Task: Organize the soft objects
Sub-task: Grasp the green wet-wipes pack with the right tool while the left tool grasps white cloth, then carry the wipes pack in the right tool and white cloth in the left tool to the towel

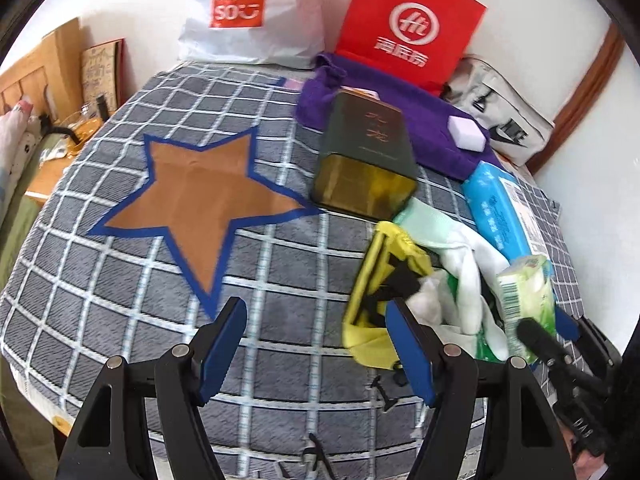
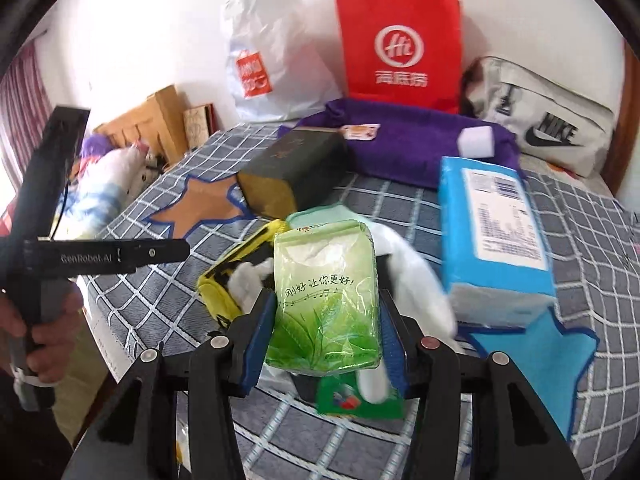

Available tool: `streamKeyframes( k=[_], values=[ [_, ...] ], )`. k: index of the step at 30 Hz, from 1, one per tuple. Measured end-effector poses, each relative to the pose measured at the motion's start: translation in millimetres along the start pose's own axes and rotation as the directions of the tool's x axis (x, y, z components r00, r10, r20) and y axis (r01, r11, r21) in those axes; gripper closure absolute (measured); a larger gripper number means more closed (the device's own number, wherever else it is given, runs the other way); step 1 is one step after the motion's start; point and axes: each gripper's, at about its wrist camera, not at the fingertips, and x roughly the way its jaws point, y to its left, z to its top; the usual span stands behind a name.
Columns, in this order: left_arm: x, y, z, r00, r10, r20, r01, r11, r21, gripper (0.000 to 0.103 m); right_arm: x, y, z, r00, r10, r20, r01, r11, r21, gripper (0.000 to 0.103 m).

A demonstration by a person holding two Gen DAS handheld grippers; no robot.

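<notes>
Right now the step looks like a pick-up: the left claw hangs w/ jaws apart and nothing between them, over the checked bed cover just short of the brown star patch, while the right claw is clamped on the green tissue pack, pads pressing both sides, above the soft pile of yellow pouch and white cloth. Next move prob. calls for lifting the pack clear w/o dragging the cloth, then carrying it to a spot, maybe a star patch; which one can't be told. Further right lies the blue tissue pack by a blue star patch. Behind: dark tin, purple towel, white shopping bag, red bag, grey bag against a white wall.
</notes>
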Motion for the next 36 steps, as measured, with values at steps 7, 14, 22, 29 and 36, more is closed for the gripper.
streamKeyframes(
  k=[7,14,22,29,36],
  values=[
    [11.0,-42.0,-2.2,1.000,-0.025,-0.010,0.026,0.993,0.112,0.034,-28.4,-39.6,-16.4,0.998,-0.063,0.021,0.061,0.995,0.075,0.053],
    [31.2,-71.0,-8.1,0.999,0.025,-0.037,-0.018,0.984,0.175,0.034,-32.7,-78.8,-44.6,0.992,-0.125,-0.033,0.128,0.981,0.142,0.053],
    [36.7,-75.4,-8.4,0.995,0.093,-0.041,-0.082,0.975,0.207,0.072,-21.3,-97.1,-63.2,0.989,-0.123,-0.085,0.135,0.977,0.167,0.053],
    [18.0,-69.2,-0.9,0.996,0.087,-0.026,-0.081,0.982,0.173,0.077,-19.1,-97.9,-64.3,0.989,-0.113,-0.095,0.128,0.976,0.174,0.053],
    [-3.4,-56.9,7.2,0.998,0.062,0.005,-0.062,0.991,0.122,0.078,-23.8,-97.5,-52.8,0.988,-0.122,-0.094,0.137,0.975,0.172,0.053]
  ],
)
